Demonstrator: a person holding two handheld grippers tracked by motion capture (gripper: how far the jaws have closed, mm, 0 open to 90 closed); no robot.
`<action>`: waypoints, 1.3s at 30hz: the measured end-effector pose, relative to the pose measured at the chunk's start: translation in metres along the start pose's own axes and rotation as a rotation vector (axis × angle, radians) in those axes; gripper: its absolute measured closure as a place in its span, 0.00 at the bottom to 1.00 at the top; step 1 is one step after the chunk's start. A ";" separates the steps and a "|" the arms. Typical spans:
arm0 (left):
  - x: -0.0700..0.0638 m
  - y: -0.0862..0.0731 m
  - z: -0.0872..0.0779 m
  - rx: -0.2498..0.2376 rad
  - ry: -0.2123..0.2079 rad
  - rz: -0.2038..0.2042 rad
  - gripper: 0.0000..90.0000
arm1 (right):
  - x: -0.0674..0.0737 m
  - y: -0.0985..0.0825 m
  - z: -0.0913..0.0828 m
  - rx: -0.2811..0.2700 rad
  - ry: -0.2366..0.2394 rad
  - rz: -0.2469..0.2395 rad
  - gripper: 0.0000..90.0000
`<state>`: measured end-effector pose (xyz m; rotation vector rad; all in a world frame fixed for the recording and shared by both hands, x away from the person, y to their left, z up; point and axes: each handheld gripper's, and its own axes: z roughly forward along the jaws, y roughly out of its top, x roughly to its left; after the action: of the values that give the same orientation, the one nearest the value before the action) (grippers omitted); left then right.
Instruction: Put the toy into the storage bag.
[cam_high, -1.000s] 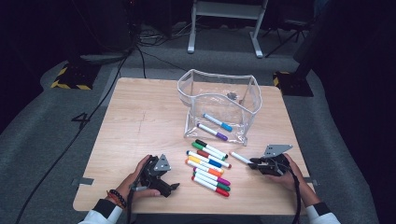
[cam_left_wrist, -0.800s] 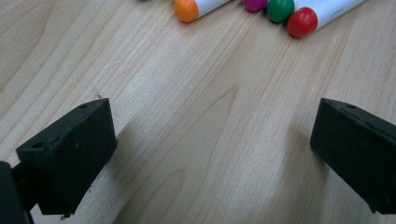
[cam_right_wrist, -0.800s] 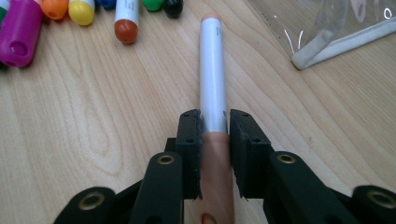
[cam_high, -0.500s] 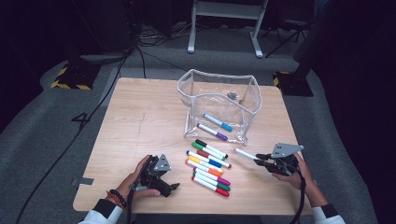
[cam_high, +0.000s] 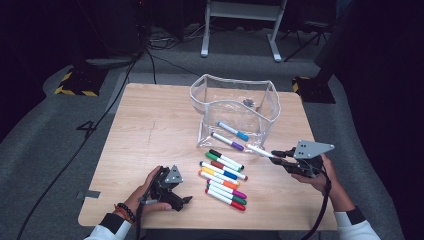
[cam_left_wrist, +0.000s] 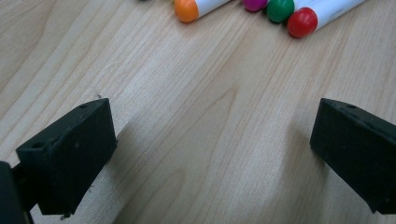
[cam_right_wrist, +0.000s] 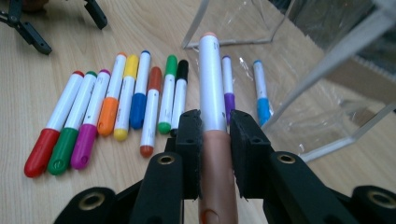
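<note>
While the right gripper (cam_right_wrist: 212, 128) pinches a white-barrelled marker with a tan-brown cap (cam_right_wrist: 212, 100) between its two black jaws, the step in hand reads as the carry — pen already picked, not yet placed. In the high view the marker (cam_high: 259, 150) sticks out toward 10 o'clock from the right gripper (cam_high: 278, 154), clear of the light wooden worktop (cam_high: 150, 135), its far tip just beside the near right corner of the clear plastic zip pouch with white edging (cam_high: 235, 90), which stands open-topped at 12 o'clock from the loose pens.

Two markers lie inside the pouch on its floor: one blue-capped (cam_high: 233, 131), one purple-capped (cam_high: 227, 141). A row of loose white markers with coloured caps (cam_high: 223, 179) lies on the worktop at 6 o'clock from the pouch — red, green, magenta, orange, yellow, blue, brown, green and black ends in the right gripper view.

The left gripper (cam_high: 184, 199) rests on the worktop at 9 o'clock from that row, jaws spread with only bare wood between them in its own view.

Next move, as I judge it: bring the held marker over the pouch rim and angle it down toward the two inside before the jaws let go. The film wall is soft, so the tip should clear the rim rather than push it.
</note>
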<state>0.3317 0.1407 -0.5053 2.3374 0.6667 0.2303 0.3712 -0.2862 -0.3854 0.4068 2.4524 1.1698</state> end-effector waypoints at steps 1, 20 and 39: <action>0.000 0.000 0.000 0.000 0.000 0.001 0.01 | -0.001 0.005 -0.001 -0.011 0.007 -0.003 0.83; 0.000 0.000 0.000 0.003 0.001 0.001 0.01 | -0.032 0.090 -0.005 -0.053 -0.034 -0.090 0.83; 0.000 0.000 0.000 0.002 -0.002 0.003 0.01 | -0.097 0.123 0.043 0.034 -0.070 -0.008 0.83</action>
<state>0.3320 0.1408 -0.5052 2.3401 0.6633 0.2290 0.4878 -0.2231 -0.2922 0.4401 2.4146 1.0941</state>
